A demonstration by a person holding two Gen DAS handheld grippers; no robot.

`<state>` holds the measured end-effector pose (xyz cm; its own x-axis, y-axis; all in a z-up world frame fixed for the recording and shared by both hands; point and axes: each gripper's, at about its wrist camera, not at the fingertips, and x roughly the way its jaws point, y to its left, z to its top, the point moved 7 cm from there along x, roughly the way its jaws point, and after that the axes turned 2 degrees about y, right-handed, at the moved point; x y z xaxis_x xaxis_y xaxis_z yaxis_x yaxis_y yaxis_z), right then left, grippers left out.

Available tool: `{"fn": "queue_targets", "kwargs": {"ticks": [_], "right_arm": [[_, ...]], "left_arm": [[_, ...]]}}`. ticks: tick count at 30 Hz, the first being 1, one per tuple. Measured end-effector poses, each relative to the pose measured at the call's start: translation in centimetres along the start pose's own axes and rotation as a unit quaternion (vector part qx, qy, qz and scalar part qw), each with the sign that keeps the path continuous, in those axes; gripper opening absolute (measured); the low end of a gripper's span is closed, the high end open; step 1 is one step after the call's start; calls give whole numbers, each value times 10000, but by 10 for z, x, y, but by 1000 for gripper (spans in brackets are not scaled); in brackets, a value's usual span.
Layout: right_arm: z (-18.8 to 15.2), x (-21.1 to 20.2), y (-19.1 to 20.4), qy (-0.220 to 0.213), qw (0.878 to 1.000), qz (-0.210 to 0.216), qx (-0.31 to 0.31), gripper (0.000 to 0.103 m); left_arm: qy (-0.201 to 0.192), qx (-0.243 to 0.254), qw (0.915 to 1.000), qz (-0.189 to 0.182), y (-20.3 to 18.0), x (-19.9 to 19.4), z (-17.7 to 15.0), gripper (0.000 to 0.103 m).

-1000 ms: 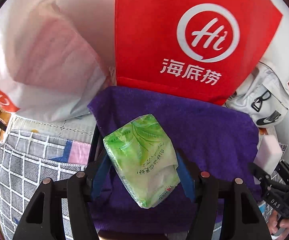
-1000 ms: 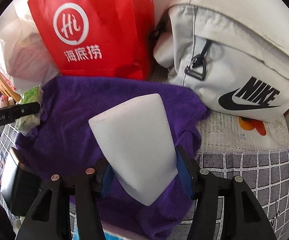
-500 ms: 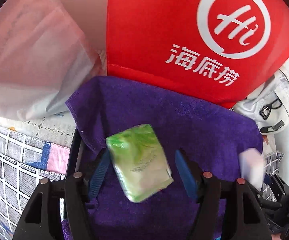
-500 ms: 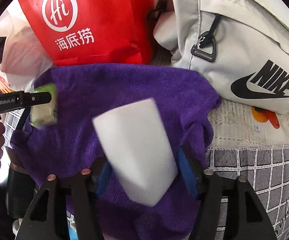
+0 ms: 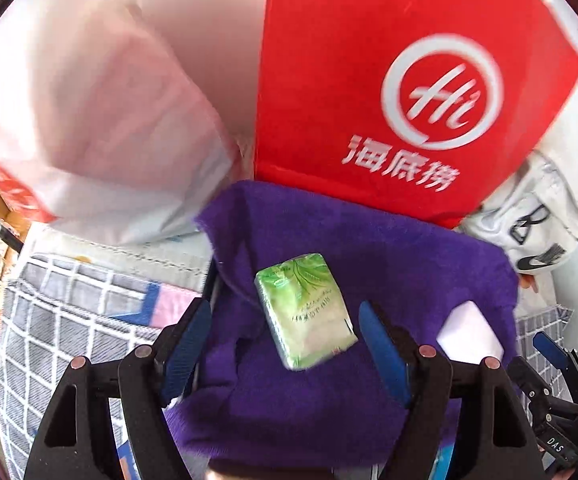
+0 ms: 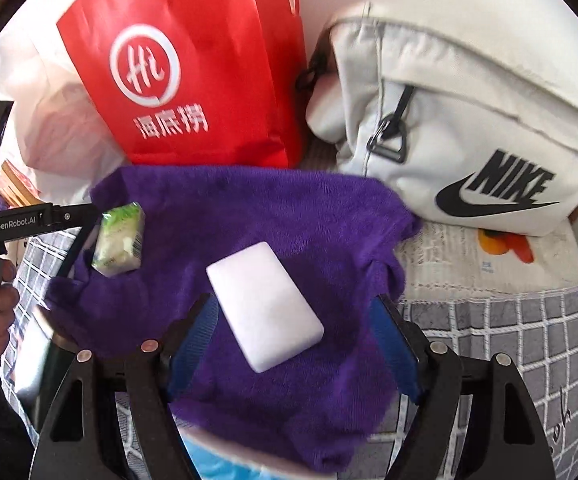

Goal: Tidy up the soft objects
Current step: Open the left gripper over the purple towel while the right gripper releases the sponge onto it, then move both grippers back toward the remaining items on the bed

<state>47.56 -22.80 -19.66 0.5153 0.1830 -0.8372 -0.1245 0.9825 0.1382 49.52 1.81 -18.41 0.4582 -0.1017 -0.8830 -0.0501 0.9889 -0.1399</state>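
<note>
Bag (image 6: 193, 72) and pouch (image 6: 469, 128) behind purple towel (image 6: 289, 216)

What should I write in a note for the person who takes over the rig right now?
Left tool: open, jaws just widened, green tissue pack lies free between them on the purple towel.
Right tool: open, jaws just widened, white sponge block lies free on the same towel.
Done: both soft items set down on the towel.
Left: whether more items need sorting cannot be told from these views.
</note>
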Motion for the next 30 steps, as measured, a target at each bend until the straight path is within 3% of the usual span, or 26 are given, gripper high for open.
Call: {"fn": "queue_targets", "kwargs": {"ticks": [8, 17, 25, 30], "right_arm": [[-32, -64, 21, -268, 9995, 148, 19, 78], [-111, -113, 51, -177, 9992, 357, 104, 78], [-191, -139, 79, -210, 9977, 637, -98, 78], [-229, -138, 95, -221, 9960, 753, -415, 78]], "left_arm": [[-386, 39, 9991, -150, 11, -73, -29, 75], [-371, 126, 9989, -265, 18, -122, -106, 75], [-182, -55, 9994, -272, 39, -130, -175, 75], [-126, -121, 9998, -84, 53, -130, -208, 75]]}}
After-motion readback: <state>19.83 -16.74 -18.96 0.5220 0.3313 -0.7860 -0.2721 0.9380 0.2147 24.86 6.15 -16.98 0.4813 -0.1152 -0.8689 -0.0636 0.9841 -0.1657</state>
